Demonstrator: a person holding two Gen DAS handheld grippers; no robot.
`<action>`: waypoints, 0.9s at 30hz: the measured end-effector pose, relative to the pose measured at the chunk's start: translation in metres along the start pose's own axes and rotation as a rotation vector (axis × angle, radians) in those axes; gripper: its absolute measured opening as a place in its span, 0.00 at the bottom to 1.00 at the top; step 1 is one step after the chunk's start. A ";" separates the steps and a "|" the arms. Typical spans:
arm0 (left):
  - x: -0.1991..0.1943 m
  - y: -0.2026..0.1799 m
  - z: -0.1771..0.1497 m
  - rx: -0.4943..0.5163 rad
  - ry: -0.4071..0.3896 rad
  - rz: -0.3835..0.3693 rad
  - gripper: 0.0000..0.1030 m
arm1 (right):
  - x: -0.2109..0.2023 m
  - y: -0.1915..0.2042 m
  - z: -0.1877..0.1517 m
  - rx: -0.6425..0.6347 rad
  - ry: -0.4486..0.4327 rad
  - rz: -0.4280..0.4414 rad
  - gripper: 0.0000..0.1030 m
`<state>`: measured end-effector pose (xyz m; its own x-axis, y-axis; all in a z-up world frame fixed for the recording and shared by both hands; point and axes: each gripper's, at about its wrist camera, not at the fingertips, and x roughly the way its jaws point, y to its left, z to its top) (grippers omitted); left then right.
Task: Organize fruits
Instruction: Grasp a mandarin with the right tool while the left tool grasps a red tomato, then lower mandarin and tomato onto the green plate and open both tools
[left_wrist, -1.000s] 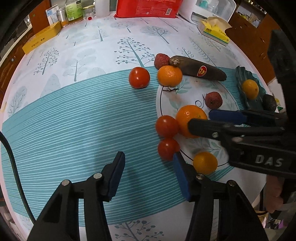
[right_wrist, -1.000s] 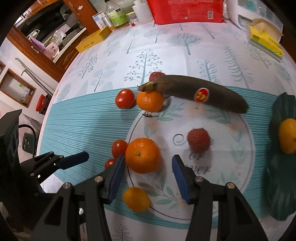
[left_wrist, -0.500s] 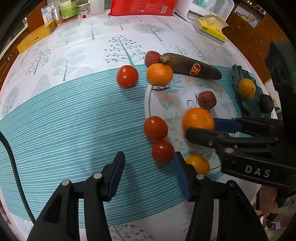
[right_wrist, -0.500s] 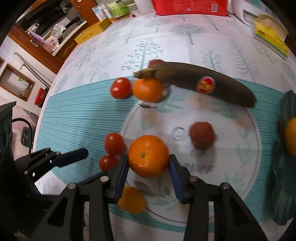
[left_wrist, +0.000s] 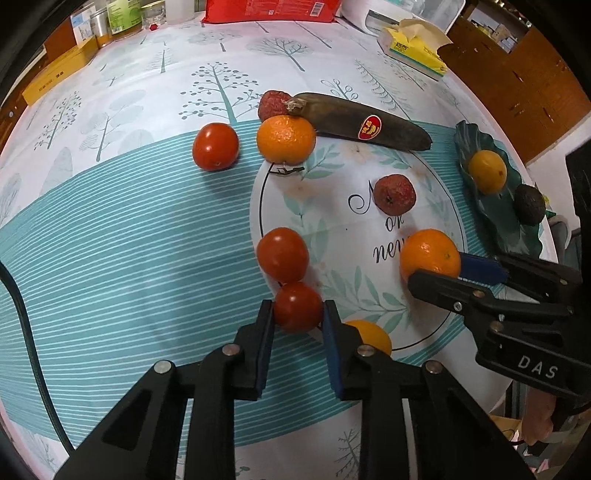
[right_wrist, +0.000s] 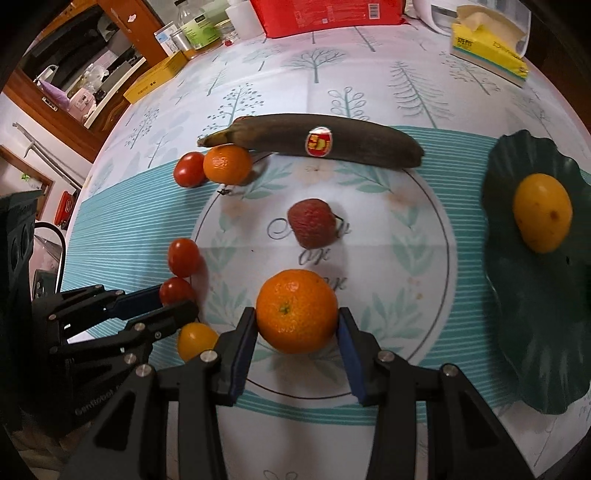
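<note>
Left wrist view: the left tool (left_wrist: 297, 310) is clamped on a small round red tomato (left_wrist: 297, 307) sitting on the teal-striped tabletop (left_wrist: 129, 251), just below a second red tomato (left_wrist: 282, 254) that it touches or nearly touches. Half a second earlier these jaws stood wide with the tomato ahead of them; they have just been closing and now pinch it. At the right the right tool (left_wrist: 448, 273) holds a large round orange (left_wrist: 429, 254), and beyond lies a dark green leaf-shaped dish (left_wrist: 498, 218) carrying a yellow fruit and a dark avocado.

Right wrist view: the right tool's blue pads press both sides of the orange, which rests on the printed white circle of the cloth, below a wrinkled red lychee-like fruit (right_wrist: 311, 228). This tool closed on the orange a moment before the left one did. A blackened long banana (right_wrist: 314, 146) lies farther back.

The step in hand looks like a paired pick-up. Next, both fruits need lifting clear without nudging their neighbours, then carrying to wherever each kind belongs, probably the green dish.
</note>
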<state>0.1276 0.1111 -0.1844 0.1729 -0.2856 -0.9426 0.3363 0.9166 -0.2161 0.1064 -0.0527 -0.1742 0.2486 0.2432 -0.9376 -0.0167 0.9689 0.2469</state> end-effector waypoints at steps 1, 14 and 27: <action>0.000 0.000 0.000 -0.003 -0.004 0.000 0.23 | -0.001 -0.001 -0.001 0.001 -0.002 0.002 0.42; -0.042 -0.032 -0.003 0.031 -0.092 0.092 0.22 | -0.041 -0.013 -0.014 -0.031 -0.074 0.011 0.42; -0.127 -0.181 0.037 0.265 -0.288 0.027 0.22 | -0.174 -0.074 -0.016 -0.060 -0.310 -0.047 0.42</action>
<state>0.0790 -0.0291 -0.0163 0.4249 -0.3642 -0.8287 0.5491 0.8316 -0.0838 0.0484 -0.1657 -0.0331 0.5335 0.1818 -0.8261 -0.0530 0.9819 0.1818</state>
